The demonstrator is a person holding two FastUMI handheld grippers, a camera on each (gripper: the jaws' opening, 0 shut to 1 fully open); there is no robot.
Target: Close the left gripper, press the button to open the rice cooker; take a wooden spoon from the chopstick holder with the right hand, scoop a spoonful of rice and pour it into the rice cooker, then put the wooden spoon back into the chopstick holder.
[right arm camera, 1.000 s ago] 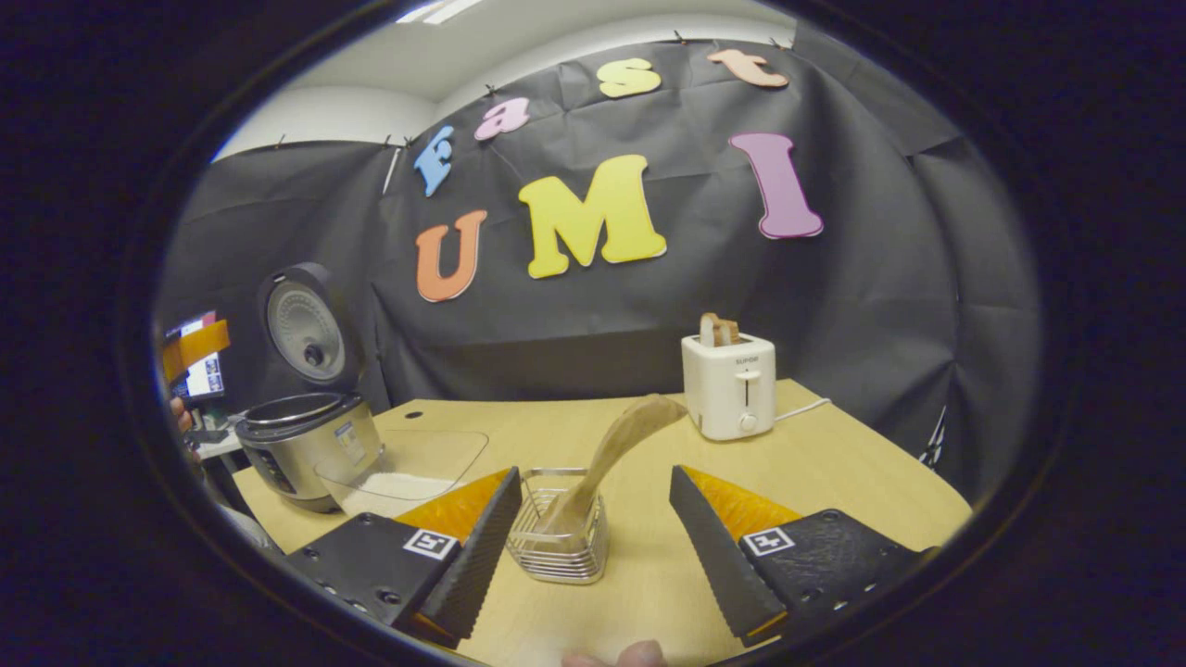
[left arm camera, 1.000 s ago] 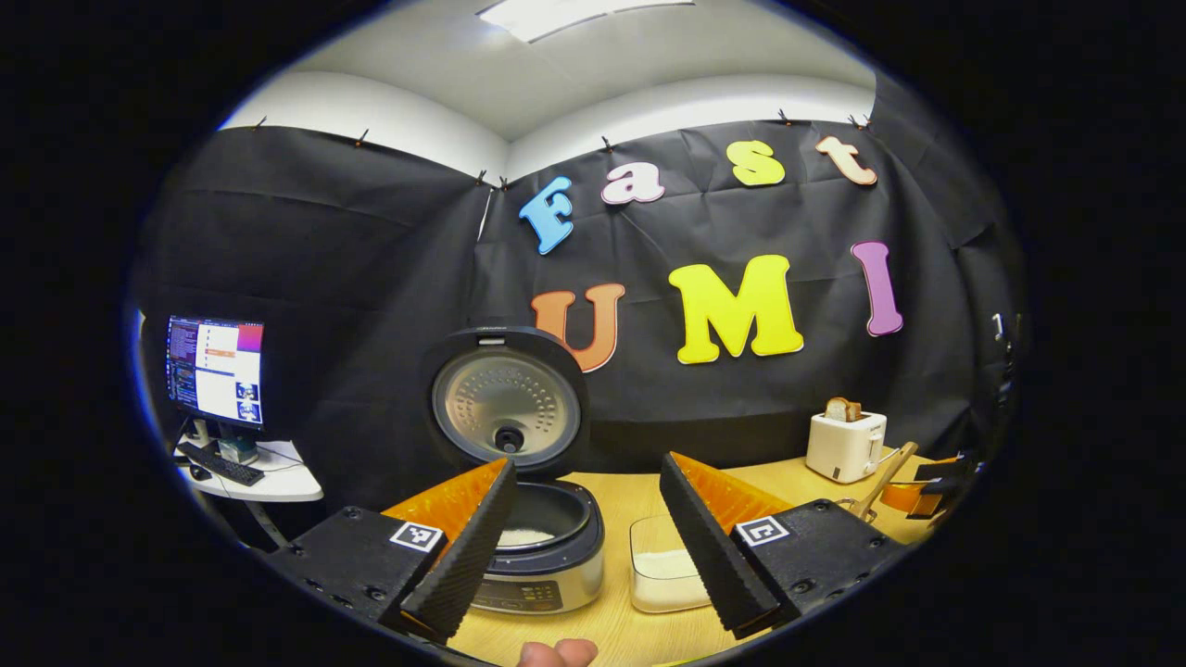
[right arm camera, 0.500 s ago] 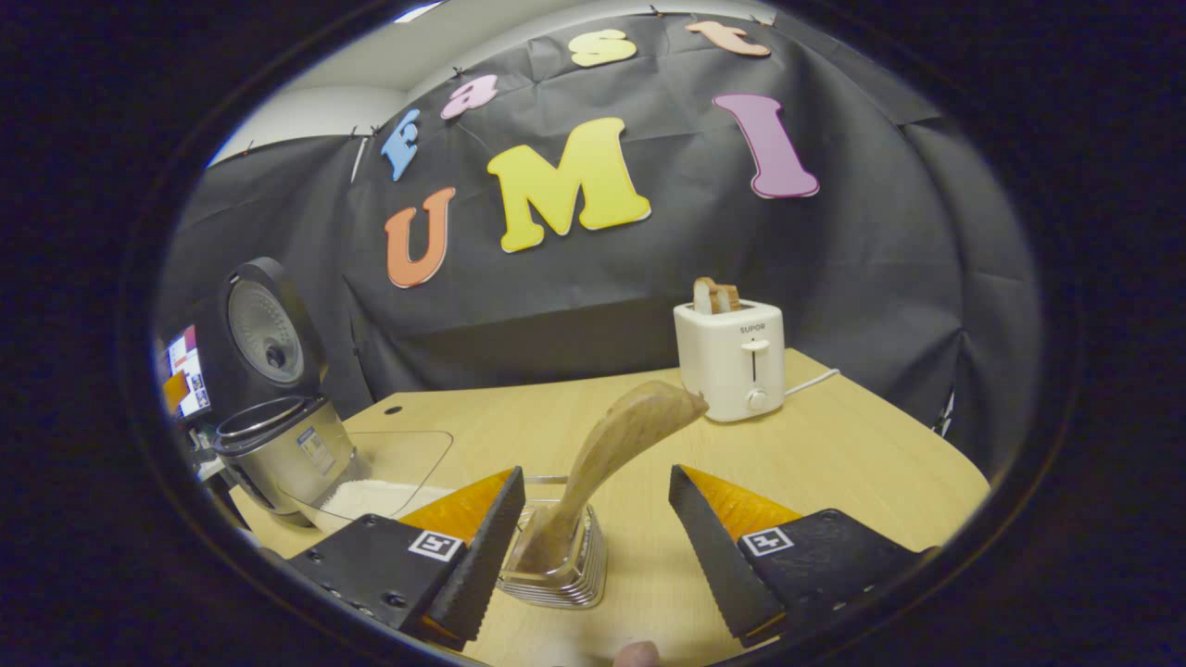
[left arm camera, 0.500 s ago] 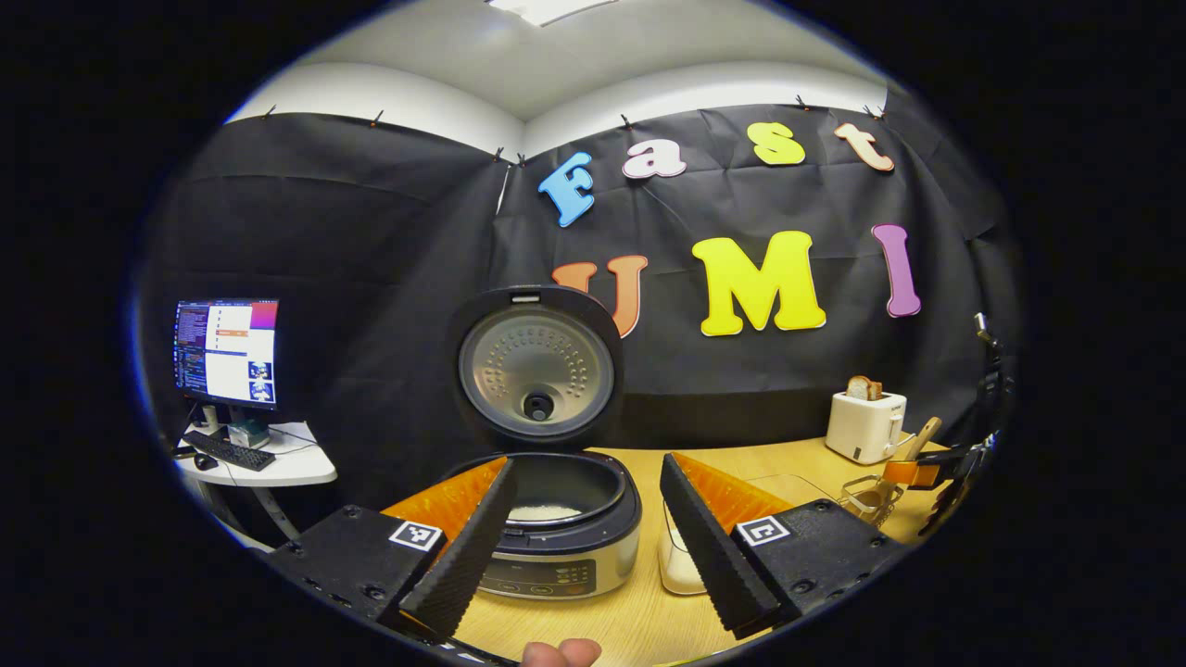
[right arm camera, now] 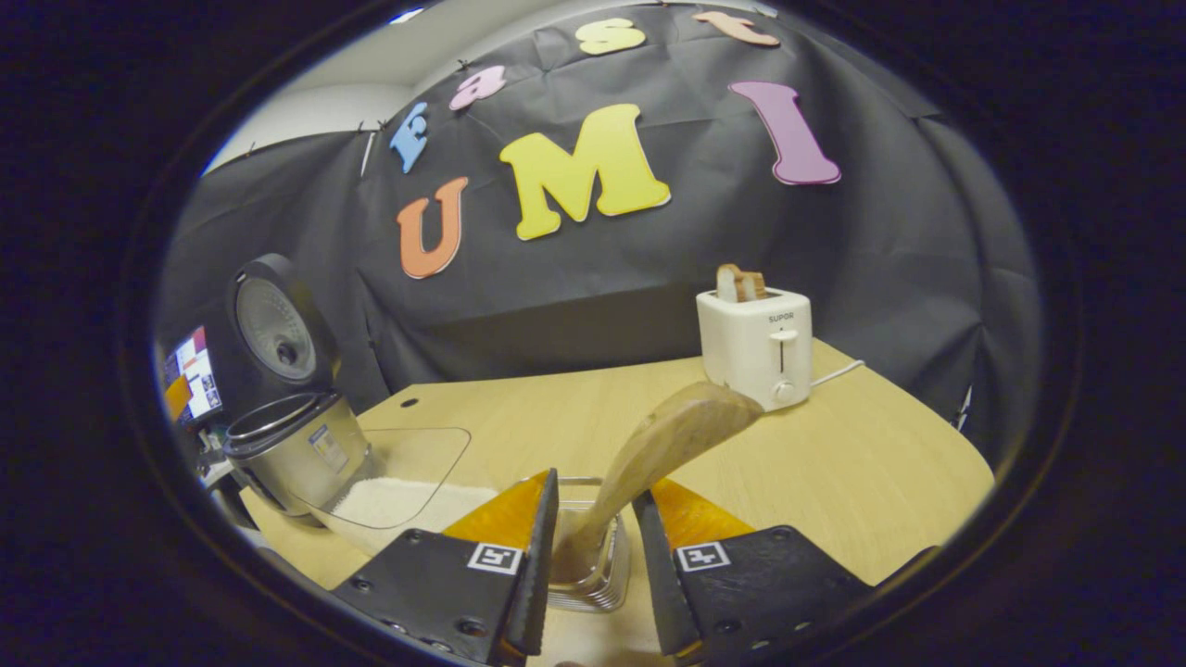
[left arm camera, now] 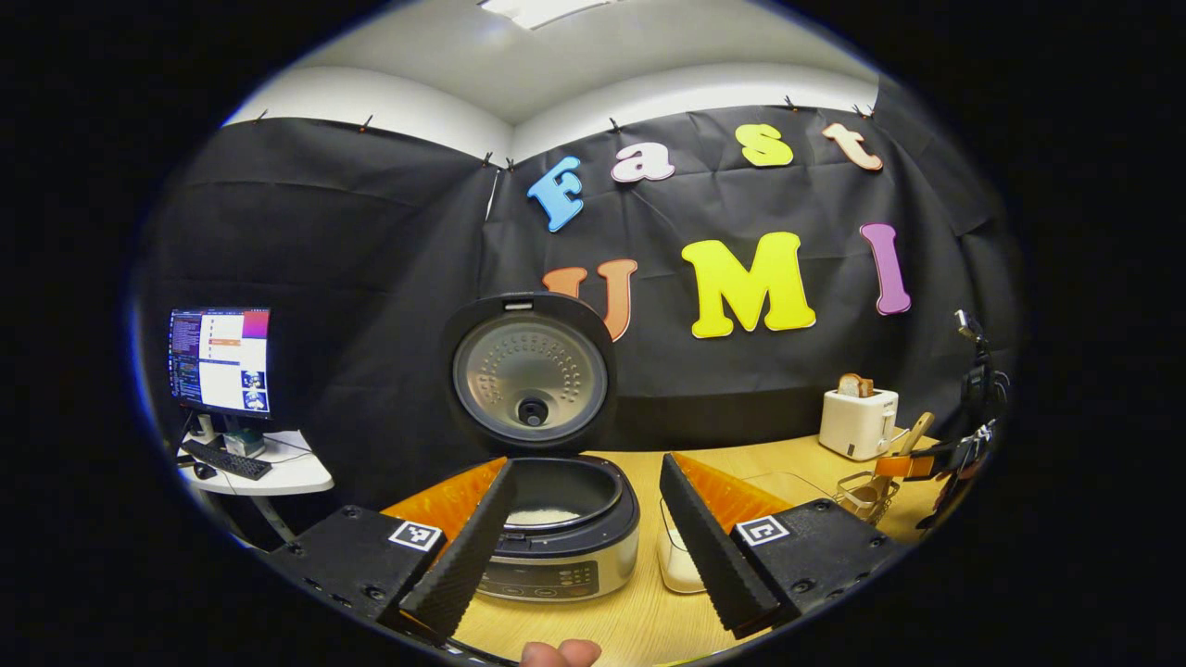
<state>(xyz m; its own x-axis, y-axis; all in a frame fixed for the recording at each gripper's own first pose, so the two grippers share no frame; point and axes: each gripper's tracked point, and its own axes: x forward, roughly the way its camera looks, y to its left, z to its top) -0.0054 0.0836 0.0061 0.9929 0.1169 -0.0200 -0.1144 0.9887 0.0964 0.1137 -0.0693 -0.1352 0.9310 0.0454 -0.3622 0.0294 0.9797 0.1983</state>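
Tabletop [right arm camera: 834, 463]: right gripper [right arm camera: 593, 565] around wooden spoon [right arm camera: 667, 440].

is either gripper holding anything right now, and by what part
The right gripper is closing around the wooden spoon low on its handle; contact cannot be told. The left gripper holds nothing.

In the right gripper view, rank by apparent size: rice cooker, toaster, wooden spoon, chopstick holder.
1. rice cooker, lid up
2. wooden spoon and toaster: look alike, and the spoon is nearer the camera, so unranked
3. chopstick holder, partly hidden by the right claw
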